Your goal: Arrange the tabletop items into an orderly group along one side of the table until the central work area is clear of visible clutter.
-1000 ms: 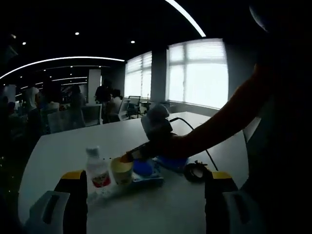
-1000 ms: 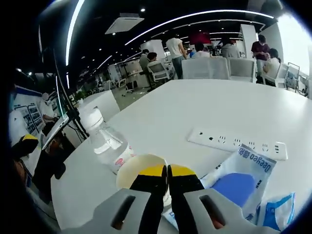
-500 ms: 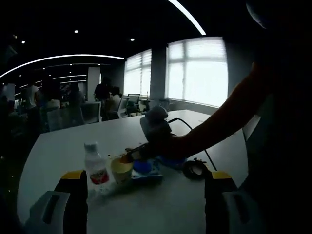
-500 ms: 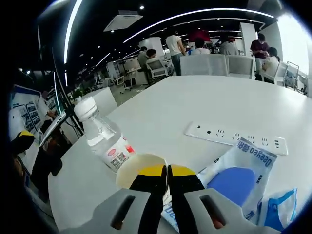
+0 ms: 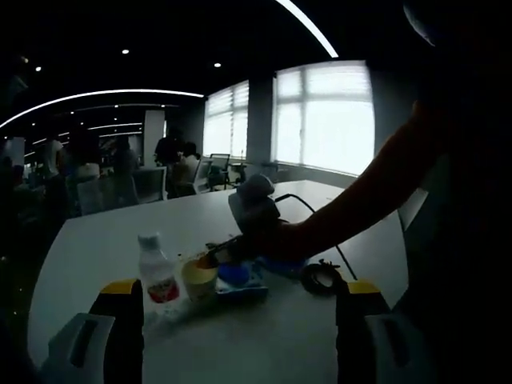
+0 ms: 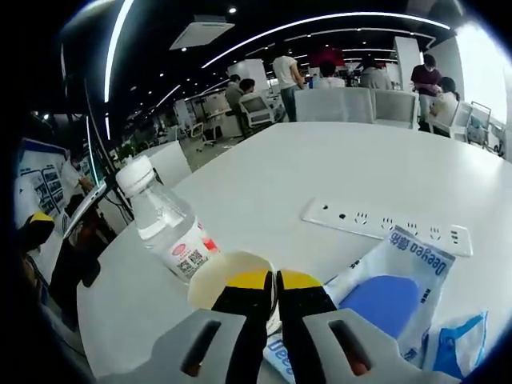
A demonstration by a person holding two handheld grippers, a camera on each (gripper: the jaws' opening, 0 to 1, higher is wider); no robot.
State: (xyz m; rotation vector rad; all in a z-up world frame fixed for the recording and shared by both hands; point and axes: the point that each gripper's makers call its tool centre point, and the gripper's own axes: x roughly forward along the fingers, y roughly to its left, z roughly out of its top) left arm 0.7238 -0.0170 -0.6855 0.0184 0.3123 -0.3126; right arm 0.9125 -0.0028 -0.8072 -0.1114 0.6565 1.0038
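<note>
Right tool (image 6: 276,282) first: its yellow-tipped jaws are pressed together on the rim of the paper cup (image 6: 228,276), which sits on the white tabletop (image 6: 336,172) just beside the water bottle (image 6: 164,224). My left tool (image 5: 232,320) hangs back with its jaws spread wide, holding nothing, looking across at the cluster.

Largest to smallest, as I judge the progress: the tabletop is mostly bare, so the gathering looks well along. The white power strip (image 6: 384,228) lies a little apart from the group, beyond the wipes packet (image 6: 388,292). The packet lies just beside the cup, with a smaller blue-and-white packet (image 6: 456,344) at its edge. In the left gripper view a dark coiled cable (image 5: 320,280) lies near the packets. What's left, I think, is settling the cup beside the bottle and drawing in the strip and cable.
</note>
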